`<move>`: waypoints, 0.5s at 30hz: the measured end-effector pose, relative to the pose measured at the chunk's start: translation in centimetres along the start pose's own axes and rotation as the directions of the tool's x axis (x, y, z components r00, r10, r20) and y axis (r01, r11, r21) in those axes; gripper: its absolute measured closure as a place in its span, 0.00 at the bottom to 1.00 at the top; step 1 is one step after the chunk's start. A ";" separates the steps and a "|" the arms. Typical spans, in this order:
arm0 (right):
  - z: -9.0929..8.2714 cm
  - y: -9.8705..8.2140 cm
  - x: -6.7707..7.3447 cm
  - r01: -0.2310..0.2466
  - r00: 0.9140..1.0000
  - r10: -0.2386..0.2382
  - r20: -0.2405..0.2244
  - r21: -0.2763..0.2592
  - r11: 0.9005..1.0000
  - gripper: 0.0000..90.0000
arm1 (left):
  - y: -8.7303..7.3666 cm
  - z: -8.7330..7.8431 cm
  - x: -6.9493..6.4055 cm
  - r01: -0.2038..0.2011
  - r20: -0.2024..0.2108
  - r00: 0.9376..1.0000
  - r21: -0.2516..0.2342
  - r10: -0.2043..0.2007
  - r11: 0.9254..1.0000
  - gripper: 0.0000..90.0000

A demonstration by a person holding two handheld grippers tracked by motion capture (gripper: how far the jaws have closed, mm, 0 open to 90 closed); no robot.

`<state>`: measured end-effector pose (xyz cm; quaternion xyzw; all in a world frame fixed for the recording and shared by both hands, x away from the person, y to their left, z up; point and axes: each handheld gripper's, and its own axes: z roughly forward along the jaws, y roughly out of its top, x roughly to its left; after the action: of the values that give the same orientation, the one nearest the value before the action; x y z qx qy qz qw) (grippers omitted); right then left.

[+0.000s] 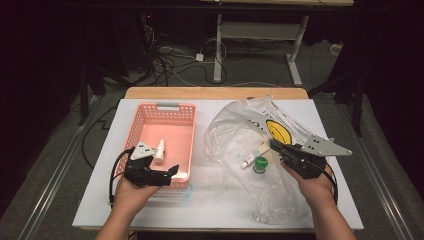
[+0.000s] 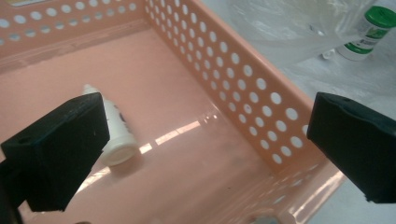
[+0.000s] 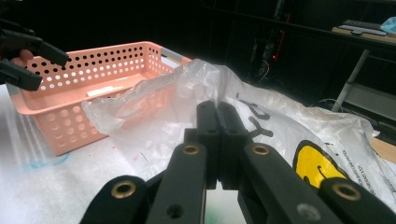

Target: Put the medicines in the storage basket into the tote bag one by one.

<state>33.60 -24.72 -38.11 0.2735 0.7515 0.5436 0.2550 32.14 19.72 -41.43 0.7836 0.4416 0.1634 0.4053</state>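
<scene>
I see both forearms entering from the bottom of the high view, one hand wrapped around each tool. The left hand-held gripper lies roughly level, pointing toward the right of that view, grey plate on top and a black cable looping back beside the wrist. In the left gripper view I read its jaws as standing wide apart with nothing between the pads. The right hand-held gripper angles up and leftward from the right hand. In the right gripper view its two jaws are pressed together, pads meeting face to face.
</scene>
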 end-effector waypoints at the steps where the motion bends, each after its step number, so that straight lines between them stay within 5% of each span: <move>1: 0.0 0.0 0.0 -0.001 1.000 0.001 0.000 0.000 1.000 1.00 | 0.0 -0.1 0.2 0.010 -0.004 1.000 -0.003 -0.010 1.000 0.00; 15: -0.1 0.1 0.0 -0.001 1.000 0.001 0.001 -0.001 1.000 1.00 | 0.7 -0.4 1.7 0.057 -0.037 0.998 -0.002 -0.057 0.998 0.00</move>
<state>33.59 -24.77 -38.04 0.2742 0.7509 0.5439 0.2553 33.23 21.10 -40.76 0.7674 0.4710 0.1665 0.4019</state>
